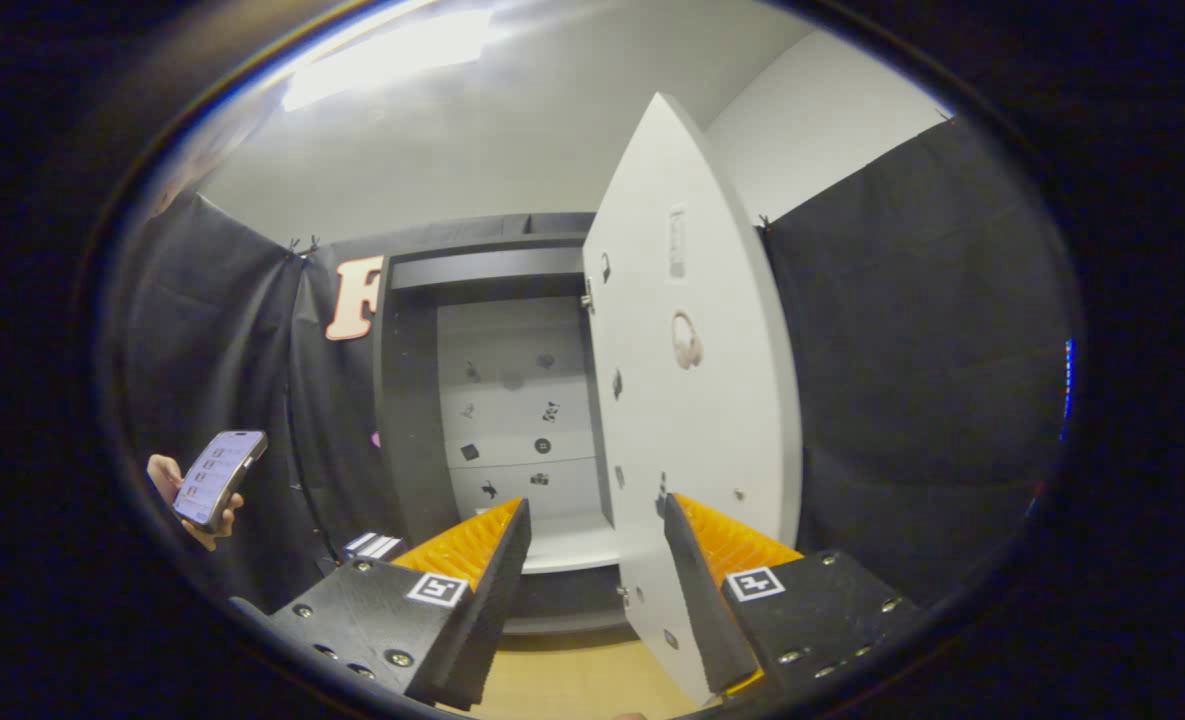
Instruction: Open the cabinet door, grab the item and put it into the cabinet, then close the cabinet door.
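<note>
Gripper [592,520] wide open, holding nothing, fingers spread apart. Cabinet [482,400] straight ahead, beyond the fingers, dark outside and pale inside. Cabinet door [692,420] swung open, white, edge just by the right finger. Small stickers on the back wall [517,400] inside. White shelf [572,545] low down between the fingers. Wood floor [572,680] below. Black cloth walls on both sides. Off to the left, a hand [167,485] holding a phone [217,478]. Item to put away: cannot tell which.

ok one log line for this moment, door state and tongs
cabinet door: open, swung right | cabinet: interior exposed ahead | tongs: open, holding nothing, door's edge by right finger | stage: door opened
</note>
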`<action>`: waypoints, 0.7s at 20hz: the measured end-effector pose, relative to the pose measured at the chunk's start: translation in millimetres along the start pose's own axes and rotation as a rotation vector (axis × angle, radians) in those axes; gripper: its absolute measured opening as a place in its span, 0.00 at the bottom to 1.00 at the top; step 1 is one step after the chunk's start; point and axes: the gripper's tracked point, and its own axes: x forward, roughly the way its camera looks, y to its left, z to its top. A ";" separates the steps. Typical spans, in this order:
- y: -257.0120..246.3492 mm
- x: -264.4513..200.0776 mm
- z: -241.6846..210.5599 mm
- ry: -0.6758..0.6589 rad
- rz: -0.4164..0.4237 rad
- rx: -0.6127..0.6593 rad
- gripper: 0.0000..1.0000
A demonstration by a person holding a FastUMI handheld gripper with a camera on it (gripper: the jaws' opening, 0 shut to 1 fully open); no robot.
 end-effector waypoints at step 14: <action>-129.0 16.2 5.8 0.003 -0.219 -0.106 0.77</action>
